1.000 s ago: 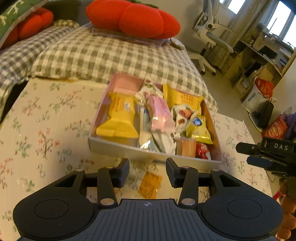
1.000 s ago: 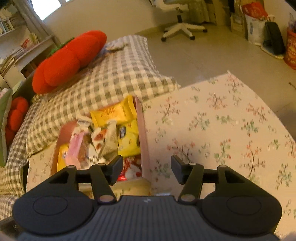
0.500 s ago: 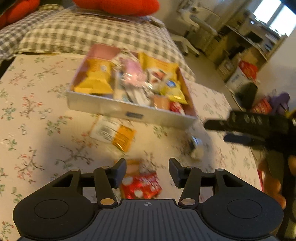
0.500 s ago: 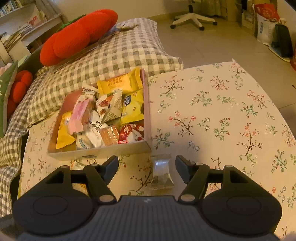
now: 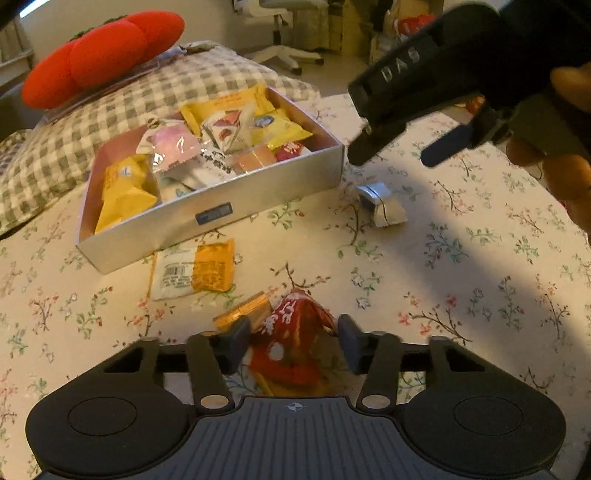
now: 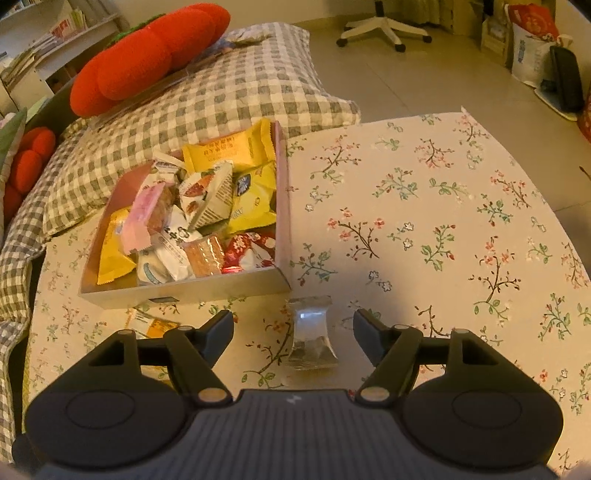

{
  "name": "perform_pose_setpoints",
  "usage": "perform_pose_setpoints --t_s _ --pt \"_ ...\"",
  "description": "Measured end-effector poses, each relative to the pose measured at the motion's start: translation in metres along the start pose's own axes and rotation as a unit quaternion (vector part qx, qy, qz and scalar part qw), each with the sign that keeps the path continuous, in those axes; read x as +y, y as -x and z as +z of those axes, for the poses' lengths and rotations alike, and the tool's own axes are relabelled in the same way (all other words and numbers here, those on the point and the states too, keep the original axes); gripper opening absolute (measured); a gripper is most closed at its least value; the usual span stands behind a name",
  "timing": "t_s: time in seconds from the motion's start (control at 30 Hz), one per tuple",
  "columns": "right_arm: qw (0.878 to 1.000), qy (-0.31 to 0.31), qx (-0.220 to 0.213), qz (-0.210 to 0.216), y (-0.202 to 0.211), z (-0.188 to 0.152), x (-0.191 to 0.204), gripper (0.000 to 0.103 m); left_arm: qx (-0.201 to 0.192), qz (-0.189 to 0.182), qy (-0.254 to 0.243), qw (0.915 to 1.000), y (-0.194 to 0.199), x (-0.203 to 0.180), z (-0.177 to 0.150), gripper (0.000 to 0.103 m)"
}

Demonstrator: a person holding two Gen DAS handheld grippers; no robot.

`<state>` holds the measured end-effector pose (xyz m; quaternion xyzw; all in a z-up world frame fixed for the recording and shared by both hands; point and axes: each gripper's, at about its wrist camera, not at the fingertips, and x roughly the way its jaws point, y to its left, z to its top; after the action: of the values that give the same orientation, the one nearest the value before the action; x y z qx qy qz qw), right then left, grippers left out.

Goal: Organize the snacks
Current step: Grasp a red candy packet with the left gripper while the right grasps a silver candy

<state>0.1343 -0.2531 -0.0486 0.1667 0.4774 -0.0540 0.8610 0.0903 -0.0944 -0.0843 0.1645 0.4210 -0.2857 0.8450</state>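
A silver box (image 5: pixel 221 199) full of snack packets sits on the floral tablecloth; it also shows in the right wrist view (image 6: pixel 184 291). My left gripper (image 5: pixel 291 341) is open, its fingers on either side of a red snack packet (image 5: pixel 295 332) lying on the cloth. A small orange bar (image 5: pixel 242 312) lies beside it. A white and orange packet (image 5: pixel 195 269) lies in front of the box. My right gripper (image 6: pixel 293 330) is open above a silver wrapped snack (image 6: pixel 310 336), which also shows in the left wrist view (image 5: pixel 382 203).
A checked cushion (image 6: pixel 221 92) and a red plush (image 6: pixel 147 55) lie behind the box. The table's rounded edge (image 6: pixel 546 192) runs on the right, with floor, an office chair (image 6: pixel 384 26) and bags beyond. My right gripper (image 5: pixel 443 81) hangs over the table's right side.
My left gripper has drawn back and lowered around the red packet. My right gripper has pulled back and lowered over the silver snack. Both stay open.
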Motion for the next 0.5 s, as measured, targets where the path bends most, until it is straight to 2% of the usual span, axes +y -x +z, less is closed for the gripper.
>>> perform_pose_setpoints --t_s 0.07,0.13,0.33,0.5 --pt "1.000 -0.002 0.009 -0.006 -0.005 -0.001 -0.001 0.068 -0.012 -0.003 0.011 0.9999 0.006 0.004 0.003 0.027" --pt "1.000 -0.004 0.011 -0.006 -0.007 -0.001 -0.002 0.068 -0.024 -0.003 0.020 0.9995 0.012 0.006 0.005 0.023" --pt "1.000 -0.017 0.019 -0.014 -0.014 -0.001 -0.010 0.068 -0.033 -0.008 0.065 0.9973 0.015 0.018 0.008 0.022" --pt "0.999 -0.015 0.031 -0.023 -0.024 -0.003 -0.010 0.062 -0.058 -0.017 0.099 0.9932 0.028 0.028 0.012 0.021"
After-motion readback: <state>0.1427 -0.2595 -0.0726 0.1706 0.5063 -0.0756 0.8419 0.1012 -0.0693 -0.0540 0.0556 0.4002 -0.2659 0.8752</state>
